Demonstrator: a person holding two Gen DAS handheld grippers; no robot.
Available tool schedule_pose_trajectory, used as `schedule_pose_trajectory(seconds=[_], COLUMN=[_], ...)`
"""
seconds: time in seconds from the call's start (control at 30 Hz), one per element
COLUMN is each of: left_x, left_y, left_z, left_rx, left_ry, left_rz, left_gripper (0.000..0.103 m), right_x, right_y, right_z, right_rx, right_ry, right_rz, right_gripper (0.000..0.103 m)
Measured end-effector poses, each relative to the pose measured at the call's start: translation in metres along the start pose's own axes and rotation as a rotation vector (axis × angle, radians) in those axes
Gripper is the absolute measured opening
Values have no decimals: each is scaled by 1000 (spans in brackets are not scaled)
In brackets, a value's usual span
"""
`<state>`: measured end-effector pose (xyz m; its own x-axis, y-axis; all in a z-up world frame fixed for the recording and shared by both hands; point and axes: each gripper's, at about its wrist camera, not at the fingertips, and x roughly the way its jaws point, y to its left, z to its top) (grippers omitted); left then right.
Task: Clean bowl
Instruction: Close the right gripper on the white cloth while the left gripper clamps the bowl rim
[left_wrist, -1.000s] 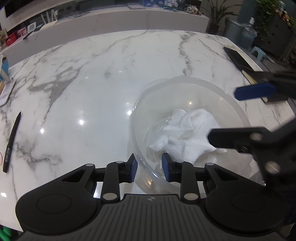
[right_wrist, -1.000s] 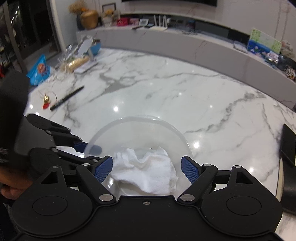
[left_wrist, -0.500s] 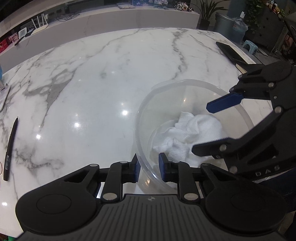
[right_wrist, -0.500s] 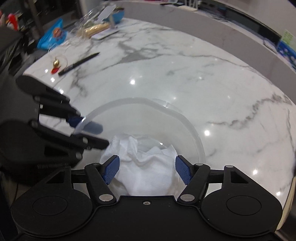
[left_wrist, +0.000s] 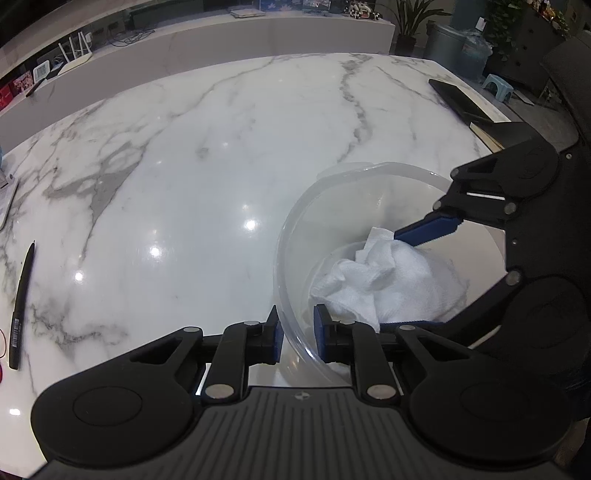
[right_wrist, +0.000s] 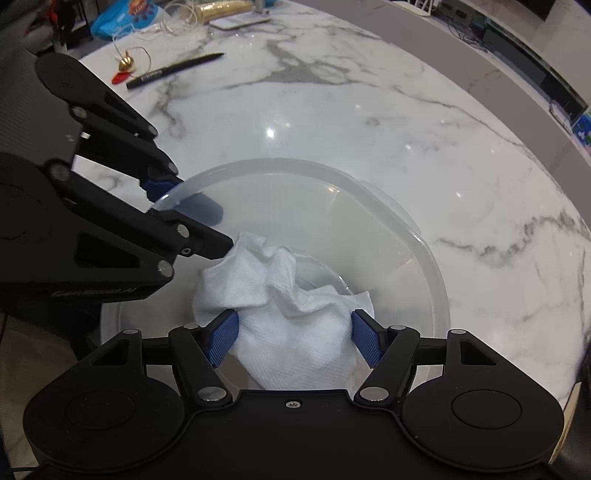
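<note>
A clear plastic bowl (left_wrist: 291, 236) stands on the white marble table; it also shows in the right wrist view (right_wrist: 424, 243). A crumpled white cloth (left_wrist: 391, 284) lies in its bottom, also in the right wrist view (right_wrist: 288, 295). My left gripper (left_wrist: 298, 334) is shut on the bowl's near rim, one pad inside and one outside; it shows in the right wrist view (right_wrist: 177, 197). My right gripper (right_wrist: 293, 338) reaches down into the bowl, its pads on both sides of the cloth bundle and touching it. In the left wrist view its upper finger (left_wrist: 428, 230) rests on the cloth.
A black pen (left_wrist: 22, 306) lies at the table's left edge, also in the right wrist view (right_wrist: 173, 70). A dark notebook (left_wrist: 458, 101) sits at the far right. Snack bags and cords (right_wrist: 147, 22) lie at the far end. A raised marble ledge (left_wrist: 221, 40) borders the table.
My right gripper has dropped into the bowl and narrowed its jaws around the cloth. My left gripper has closed further onto the bowl's rim.
</note>
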<state>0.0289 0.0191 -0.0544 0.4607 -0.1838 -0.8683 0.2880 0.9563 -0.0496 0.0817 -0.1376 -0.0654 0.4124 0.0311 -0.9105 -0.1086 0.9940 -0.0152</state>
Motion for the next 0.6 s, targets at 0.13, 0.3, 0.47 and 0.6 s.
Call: schedule_pose_trajectory(seconds=[0.13, 0.3, 0.47, 0.6], left_x=[1, 1, 2, 4], left_y=[1, 2, 2, 2], left_z=[0, 1, 2, 2], left_rx=[-3, 2, 11, 18], left_ry=[1, 1, 0, -1], left_rz=[-2, -6, -7, -8], left_gripper=[16, 15, 15, 14], right_x=[5, 5, 11, 11], right_y=[6, 11, 11, 10], right_z=[4, 8, 10, 10], right_rx=[-44, -99, -96, -82], right_ry=[10, 20, 44, 41], right_rz=[-23, -10, 8, 24], right_gripper=[67, 67, 66, 57])
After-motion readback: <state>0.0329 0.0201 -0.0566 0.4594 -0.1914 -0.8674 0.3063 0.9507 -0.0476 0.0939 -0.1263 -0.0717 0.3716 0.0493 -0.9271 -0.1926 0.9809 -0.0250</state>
